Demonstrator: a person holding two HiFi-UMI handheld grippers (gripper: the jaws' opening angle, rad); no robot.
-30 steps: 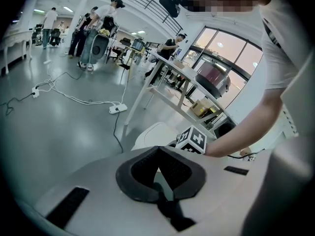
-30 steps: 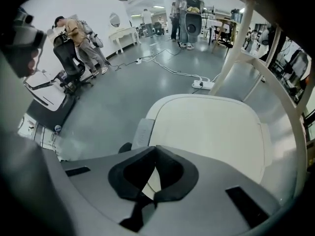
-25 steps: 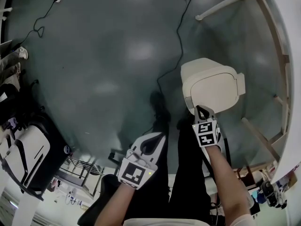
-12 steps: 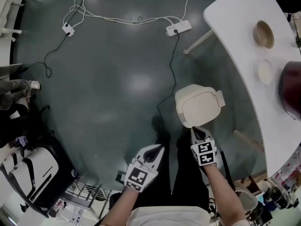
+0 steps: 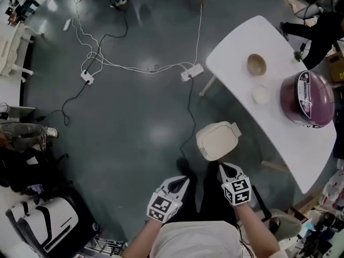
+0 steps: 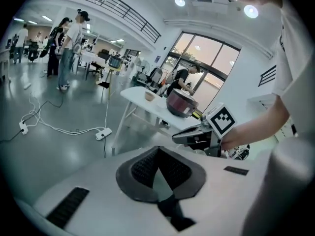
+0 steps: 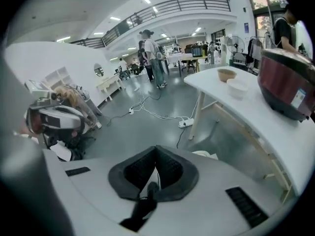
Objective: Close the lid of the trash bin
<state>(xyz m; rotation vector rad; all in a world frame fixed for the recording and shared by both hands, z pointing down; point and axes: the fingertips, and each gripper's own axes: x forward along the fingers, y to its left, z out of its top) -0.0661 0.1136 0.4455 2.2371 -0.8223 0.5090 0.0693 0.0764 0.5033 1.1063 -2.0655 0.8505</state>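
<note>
Since the earlier frames the head view has been lifted well away from the floor: the trash bin [image 5: 217, 140] is seen smaller, the top of the white table [image 5: 236, 63] has been brought into sight, and the right gripper [image 5: 228, 169], which was set against the bin's near edge a second ago, has been drawn back clear of it.

The bin is stood on the grey floor beside the table, at about 11 o'clock from the right gripper and 1 o'clock from the left gripper [image 5: 180, 181]. Its lid [image 5: 215, 137] is seen lying flat over the body, with no gap that can be made out, so the closing is judged to be done. Nothing further appears to be needed at the bin. How firmly the lid is seated cannot be told from this height.

In the left gripper view the jaws of that gripper [image 6: 158, 154] are brought together with nothing held between them. The same is shown for the other gripper [image 7: 156, 154] in the right gripper view, where a pale edge of the bin [image 7: 205, 155] is glimpsed past the jaws at 1 o'clock.

On the table, at 1 to 2 o'clock from the bin, a purple cooker [image 5: 306, 98] and a wooden bowl [image 5: 257, 64] are set. A power strip [image 5: 192, 72] is laid on the floor at 11 o'clock.
</note>
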